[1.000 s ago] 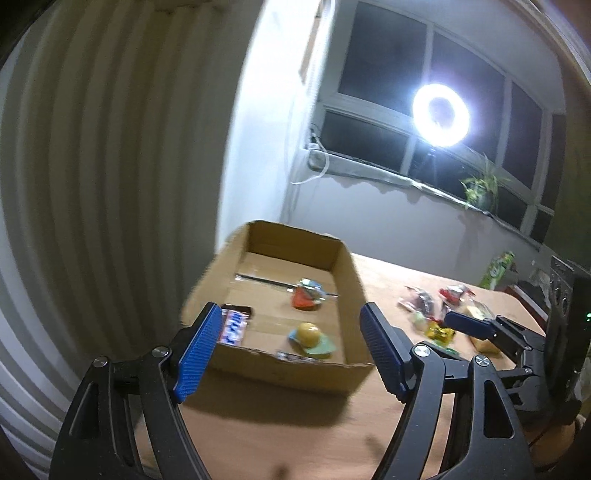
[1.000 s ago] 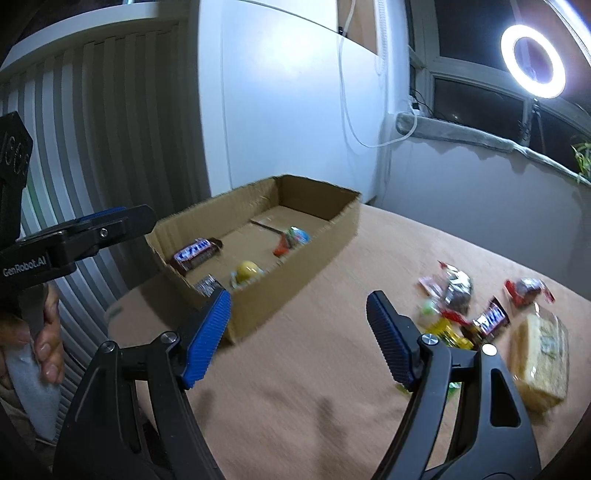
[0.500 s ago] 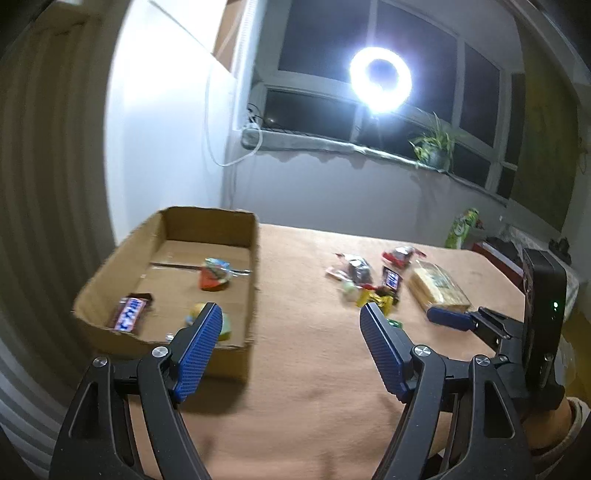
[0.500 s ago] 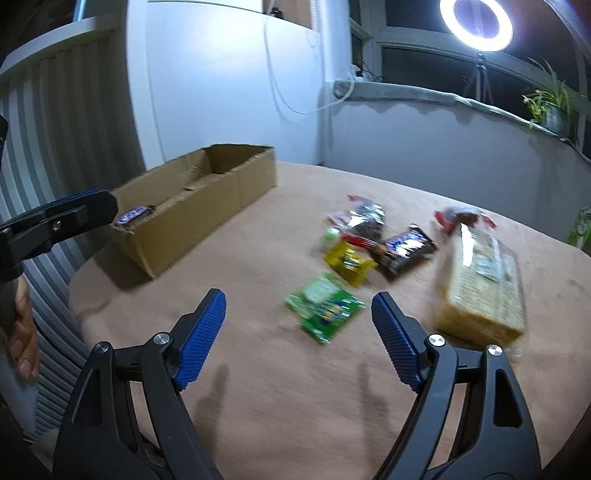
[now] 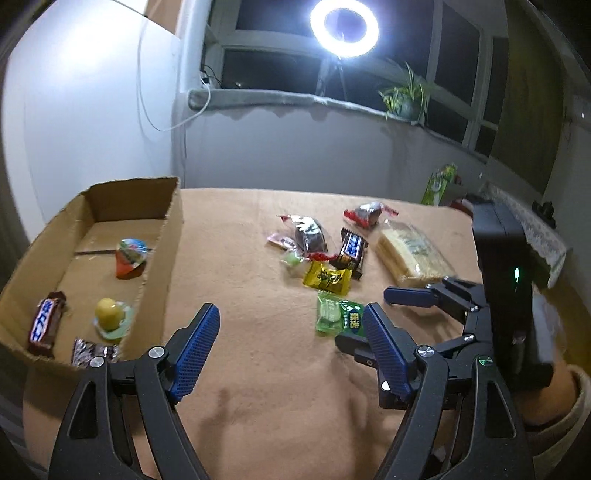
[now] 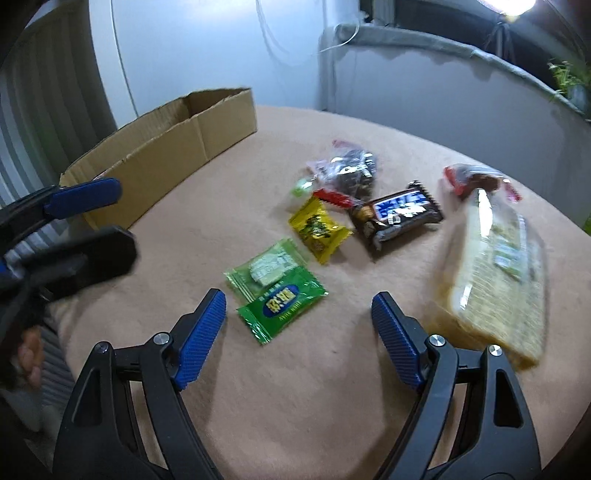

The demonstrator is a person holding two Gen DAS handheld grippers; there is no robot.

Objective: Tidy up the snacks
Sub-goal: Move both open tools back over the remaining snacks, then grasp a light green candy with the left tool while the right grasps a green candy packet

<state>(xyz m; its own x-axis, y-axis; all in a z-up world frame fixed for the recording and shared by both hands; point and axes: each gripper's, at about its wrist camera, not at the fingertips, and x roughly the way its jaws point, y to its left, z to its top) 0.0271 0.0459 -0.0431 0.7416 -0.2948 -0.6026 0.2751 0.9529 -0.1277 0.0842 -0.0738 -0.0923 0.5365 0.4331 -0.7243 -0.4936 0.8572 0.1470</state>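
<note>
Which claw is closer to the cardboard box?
Left. The left claw hovers just beside the cardboard box; the right claw is farther off, over the green packets.

Ring light (image 5: 344,27) glares before dark windows (image 5: 458,74).

A table (image 6: 314,398) covered in a tan cloth carries everything. A cardboard box (image 5: 162,258) sits at its left side. Well apart from it, to the right, lie loose snacks: a green packet (image 6: 280,295), a yellow packet (image 6: 319,229), a dark chocolate bar (image 6: 397,214), a clear bag (image 6: 351,170) of what may be dark sweets, a red-ended wrapper (image 6: 476,177), and 1 large pack of crackers (image 6: 495,273), blurred.
</note>
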